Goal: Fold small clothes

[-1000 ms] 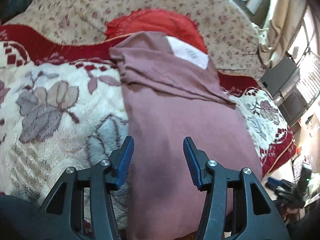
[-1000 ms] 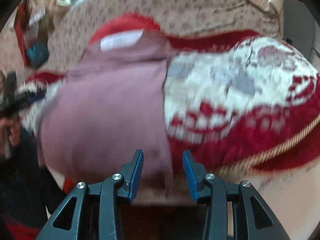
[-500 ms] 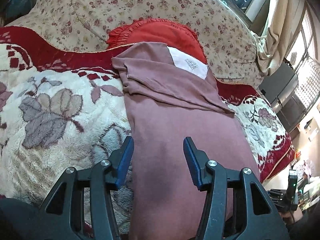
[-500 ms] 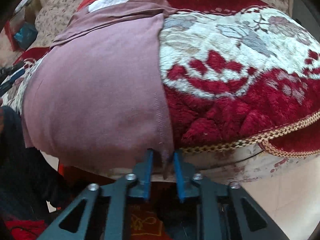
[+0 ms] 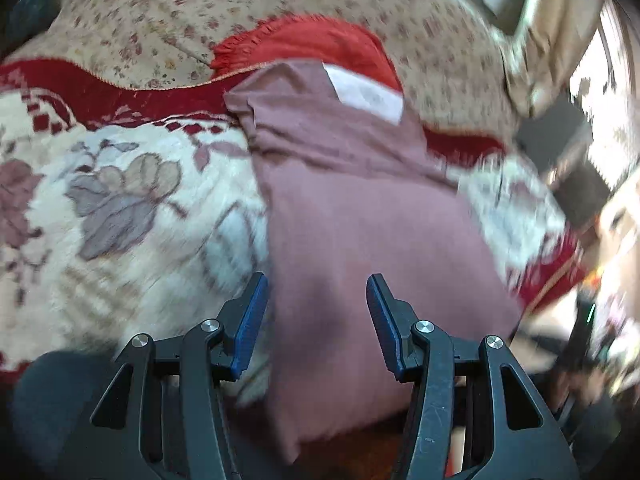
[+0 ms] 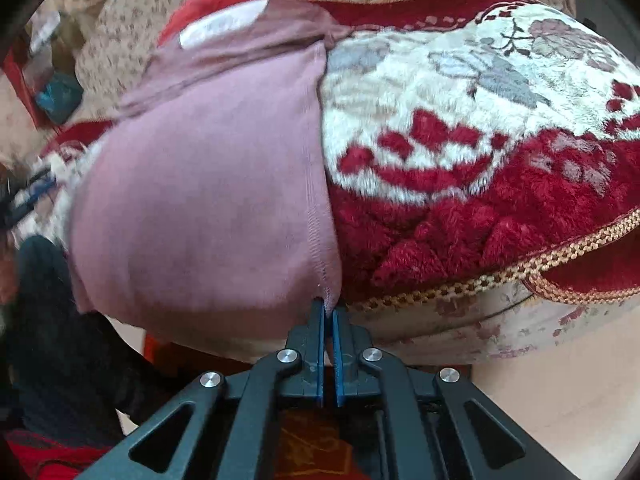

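1. Left wrist view: the left tool (image 5: 316, 312) hangs released over the near end of the mauve garment (image 5: 360, 216), which lies on the flowered blanket (image 5: 120, 208). Its white label (image 5: 366, 94) is too blurred to read.
2. Right wrist view: the right tool (image 6: 328, 312) is clenched on the garment's (image 6: 208, 208) stitched corner, at the blanket's (image 6: 460, 160) edge; the label (image 6: 224, 24) is a smear.

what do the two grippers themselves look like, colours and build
Both match. The left gripper and right gripper are matte black linkage frames with long triangular cut-outs and round silver pivot screws at the joints. Each finger ends in a ribbed blue pad. No cables, lettering or sleeves show in either wrist view.
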The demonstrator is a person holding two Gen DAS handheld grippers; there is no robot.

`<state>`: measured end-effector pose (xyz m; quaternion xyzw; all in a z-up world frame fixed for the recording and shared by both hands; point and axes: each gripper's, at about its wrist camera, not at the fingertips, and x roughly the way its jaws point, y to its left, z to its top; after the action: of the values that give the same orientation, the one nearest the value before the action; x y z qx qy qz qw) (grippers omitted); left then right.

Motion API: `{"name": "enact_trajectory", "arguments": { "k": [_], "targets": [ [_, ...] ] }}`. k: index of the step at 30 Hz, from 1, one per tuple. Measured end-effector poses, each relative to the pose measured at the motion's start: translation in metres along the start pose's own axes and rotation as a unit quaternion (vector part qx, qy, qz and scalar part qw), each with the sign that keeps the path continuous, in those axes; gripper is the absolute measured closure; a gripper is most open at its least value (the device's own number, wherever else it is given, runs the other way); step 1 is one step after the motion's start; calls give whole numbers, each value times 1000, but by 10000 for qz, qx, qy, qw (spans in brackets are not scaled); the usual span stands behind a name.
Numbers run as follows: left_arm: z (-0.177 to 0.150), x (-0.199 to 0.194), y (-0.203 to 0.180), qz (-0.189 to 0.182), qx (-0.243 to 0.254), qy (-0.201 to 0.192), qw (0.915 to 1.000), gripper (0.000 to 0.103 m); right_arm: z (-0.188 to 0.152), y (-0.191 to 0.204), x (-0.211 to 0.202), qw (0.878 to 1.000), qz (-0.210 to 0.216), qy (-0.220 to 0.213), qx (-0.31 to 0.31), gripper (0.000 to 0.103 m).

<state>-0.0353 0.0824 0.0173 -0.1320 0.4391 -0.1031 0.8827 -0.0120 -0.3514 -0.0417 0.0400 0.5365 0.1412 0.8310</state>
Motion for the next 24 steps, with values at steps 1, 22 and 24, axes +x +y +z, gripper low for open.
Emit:
{"name": "enact_trajectory", "arguments": {
  "k": [1, 22, 24],
  "targets": [
    [-7, -2, -1, 149, 125, 161, 9997, 53, 1, -1, -3, 9999, 69, -90, 7, 100],
    [-79, 83, 17, 340, -712, 2423, 9670, 60, 20, 18, -15, 9969, 527, -569, 103, 100],
    [-80, 86, 20, 312, -789, 2500, 9645, 75, 20, 16, -16, 9967, 539, -588, 144, 100]
  ]
}}
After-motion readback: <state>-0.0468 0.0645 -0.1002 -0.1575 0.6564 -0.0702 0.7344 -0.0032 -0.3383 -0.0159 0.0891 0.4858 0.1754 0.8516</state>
